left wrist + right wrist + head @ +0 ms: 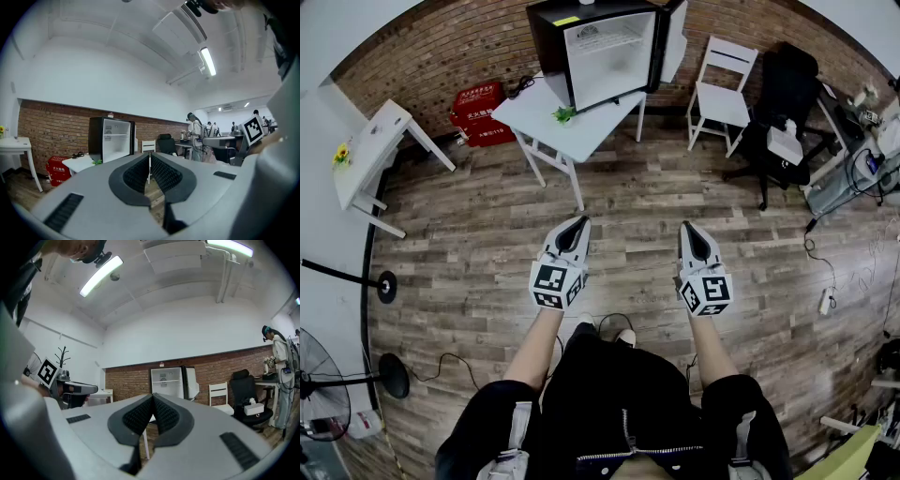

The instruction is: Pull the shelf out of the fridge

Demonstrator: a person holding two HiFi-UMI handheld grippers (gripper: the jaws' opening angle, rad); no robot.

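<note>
Left claw [577, 225] and right claw [687, 230] are both closed, holding nothing, with the mini fridge [581, 56] well ahead. Unless opened, they would likely shove its shelf [607, 43] rather than grip it.

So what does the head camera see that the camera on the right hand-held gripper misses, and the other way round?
Only the head view: the red boxes by the brick wall and the black standing fan.
Only the right gripper view: the long lit ceiling lamp, a bare black coat rack and a person in white standing at the right.
Both: the open black mini fridge with its white inside, the white folding chair and the black office chair.
</note>
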